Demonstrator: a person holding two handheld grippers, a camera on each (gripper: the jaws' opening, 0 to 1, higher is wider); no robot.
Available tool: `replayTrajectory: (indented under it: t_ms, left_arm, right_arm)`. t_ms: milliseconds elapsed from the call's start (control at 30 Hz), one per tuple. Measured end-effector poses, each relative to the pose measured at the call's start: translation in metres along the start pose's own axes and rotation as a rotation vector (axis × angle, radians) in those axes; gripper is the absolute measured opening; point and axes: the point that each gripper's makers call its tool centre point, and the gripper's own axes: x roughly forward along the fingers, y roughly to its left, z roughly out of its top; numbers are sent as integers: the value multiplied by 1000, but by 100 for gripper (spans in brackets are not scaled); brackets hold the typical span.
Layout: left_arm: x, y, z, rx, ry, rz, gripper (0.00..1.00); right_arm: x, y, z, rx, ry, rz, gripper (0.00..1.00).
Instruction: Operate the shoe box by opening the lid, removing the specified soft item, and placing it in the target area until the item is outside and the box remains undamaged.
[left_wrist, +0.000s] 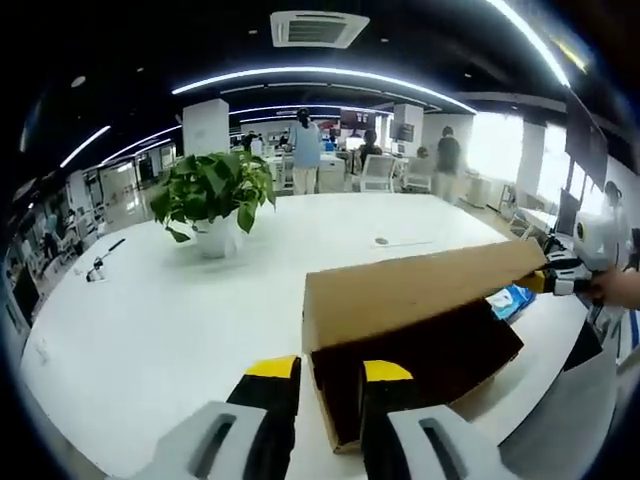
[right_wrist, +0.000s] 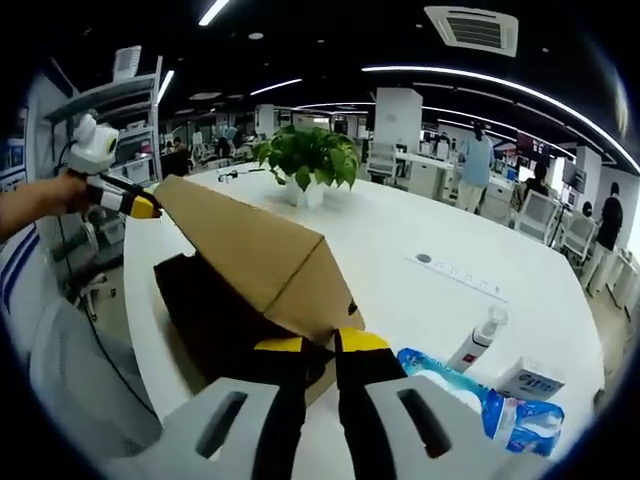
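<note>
— So where does the box (left_wrist: 420, 365) sit from your two tools right now?

— Between them. I have one tool at each short end of it, and its long side runs from one to the other. The lid (left_wrist: 425, 290) is raised like a slanted roof along that same line.

— Which tool has the lid?

— Both, as far as I can judge. My left gripper (left_wrist: 330, 375) straddles the near corner of the box and lid, jaws close together on the cardboard edge. My right gripper (right_wrist: 310, 350) does the same at the opposite corner. Seen from the left gripper view, the right gripper (left_wrist: 560, 282) pinches the far tip of the lid.

— And the soft thing inside?

— I can't see it. Under the lid the inside of the box is dark in both views.

— What else is near the box?

— A blue wipes pack (right_wrist: 480, 400) and a spray bottle (right_wrist: 475, 340) lie just beside its right-hand end. A potted plant (left_wrist: 215, 200) stands well beyond it on the white table (left_wrist: 150, 330).

— So the next move?

— I think the lid swings up about its long hinge edge, both ends rising together.
</note>
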Motion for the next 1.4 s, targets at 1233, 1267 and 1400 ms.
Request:
replayTrajectory:
  t_ms: [1233, 1267, 1400]
  left_arm:
    - [1, -26, -50, 119, 101, -124, 38]
    - [1, -27, -52, 120, 106, -127, 39]
    - [4, -25, -59, 120, 122, -134, 40]
  right_arm:
    - [-3, 45, -41, -36, 53, 217, 42]
    - [-3, 46, -42, -35, 54, 219, 43]
    - [-3, 50, -46, -20, 64, 238, 46]
